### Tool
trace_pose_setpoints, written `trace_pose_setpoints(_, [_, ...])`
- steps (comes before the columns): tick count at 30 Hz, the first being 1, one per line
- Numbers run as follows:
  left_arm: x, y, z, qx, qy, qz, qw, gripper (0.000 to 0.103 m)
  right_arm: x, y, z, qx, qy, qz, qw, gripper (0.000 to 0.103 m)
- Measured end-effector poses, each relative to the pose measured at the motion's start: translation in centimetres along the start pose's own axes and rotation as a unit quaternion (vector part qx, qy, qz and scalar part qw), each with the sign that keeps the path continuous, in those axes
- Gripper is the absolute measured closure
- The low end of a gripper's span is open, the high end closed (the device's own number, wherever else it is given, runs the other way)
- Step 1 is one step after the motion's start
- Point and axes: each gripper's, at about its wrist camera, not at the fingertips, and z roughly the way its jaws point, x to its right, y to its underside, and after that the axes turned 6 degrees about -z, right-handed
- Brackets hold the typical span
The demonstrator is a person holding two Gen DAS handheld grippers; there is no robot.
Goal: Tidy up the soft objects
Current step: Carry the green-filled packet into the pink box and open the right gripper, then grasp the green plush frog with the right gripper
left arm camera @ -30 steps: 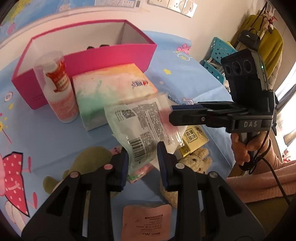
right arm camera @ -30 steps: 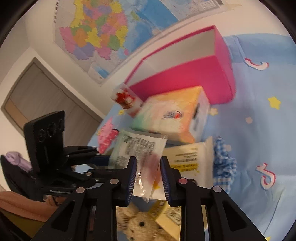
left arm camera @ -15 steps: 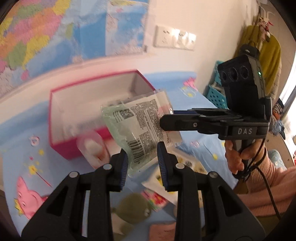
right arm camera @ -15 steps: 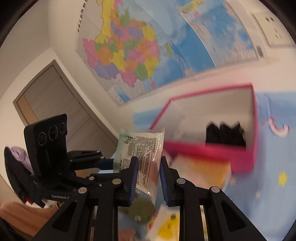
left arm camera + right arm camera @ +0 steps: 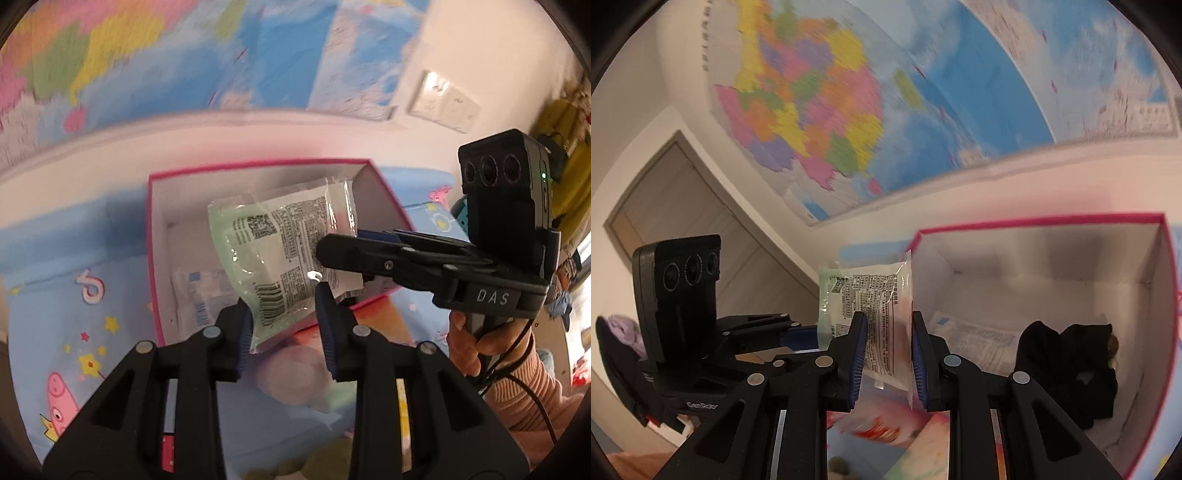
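A pale green plastic packet [image 5: 273,254] with printed text hangs in the air over the near wall of the open pink box [image 5: 155,236]. My left gripper [image 5: 284,325] is shut on its lower edge. My right gripper [image 5: 886,354] is shut on its other end [image 5: 875,314]; it shows from the side in the left wrist view [image 5: 332,251]. Inside the box [image 5: 1034,225] lie a flat white packet [image 5: 199,295] and a black cloth bundle [image 5: 1067,365].
The box stands on a blue cartoon-print cloth [image 5: 74,302] against a wall with a map [image 5: 871,92]. Blurred soft items, a colourful tissue pack [image 5: 369,321] among them, lie below the grippers in front of the box. A door [image 5: 683,206] is at left.
Both grippers have lifted the green packet off the pile and carried it up and toward the pink box. The views have tilted up and closer to the box.
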Motion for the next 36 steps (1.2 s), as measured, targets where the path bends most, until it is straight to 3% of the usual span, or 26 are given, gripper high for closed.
trace_pose_setpoints(7, [-3.1,0.1,3.5,-0.041,-0.019,-0.038,0.9982,0.066,2.3,0.3,4.7,-0.047,0.016,0.027,0.998,0.079])
trace_pose_setpoints(10, [-4.5,0.4,3.8,-0.045,-0.039,-0.059,0.9964,0.066,2.3,0.4,5.9,-0.073,0.059,0.015,0.996,0.077])
trace_pose_setpoints(12, [-5.0,0.8,3.4,-0.043,-0.034,-0.068,0.9962,0.066,2.2,0.5,6.2,-0.083,0.079,0.008,0.993,0.069])
trace_pose_setpoints(15, [-5.1,1.2,2.4,-0.033,-0.033,-0.072,0.9963,0.064,1.8,0.7,5.4,-0.08,0.095,-0.011,0.992,0.068])
trace_pose_setpoints(17, [-5.0,1.7,1.2,-0.015,-0.048,-0.062,0.9968,0.063,1.5,0.9,4.2,-0.07,0.093,-0.016,0.993,0.068])
trace_pose_setpoints(20, [-4.6,3.0,-0.9,0.011,-0.038,-0.05,0.998,0.062,0.1,1.7,1.4,-0.05,0.083,-0.037,0.995,0.068])
trace_pose_setpoints(22, [-4.4,4.3,-2.2,0.027,-0.03,-0.04,0.9984,0.054,-1.1,2.5,-0.7,-0.042,0.069,-0.054,0.995,0.067])
trace_pose_setpoints(24, [-3.8,6.1,-3.6,0.044,-0.021,-0.026,0.9985,0.047,-2.8,3.7,-2.4,-0.038,0.052,-0.077,0.995,0.063])
trace_pose_setpoints(27, [-2.8,9.2,-4.9,0.053,-0.016,-0.006,0.9984,0.047,-5.0,6.0,-4.4,-0.042,0.031,-0.107,0.993,0.057])
trace_pose_setpoints(31, [-2.0,12.5,-5.4,0.049,-0.024,0.007,0.9985,0.047,-6.7,9.4,-5.5,-0.063,-0.002,-0.116,0.991,0.054])
trace_pose_setpoints(36, [-1.7,16.2,-5.4,0.035,-0.012,-0.007,0.9993,0.047,-7.2,13.3,-3.5,-0.113,0.001,-0.108,0.988,0.052])
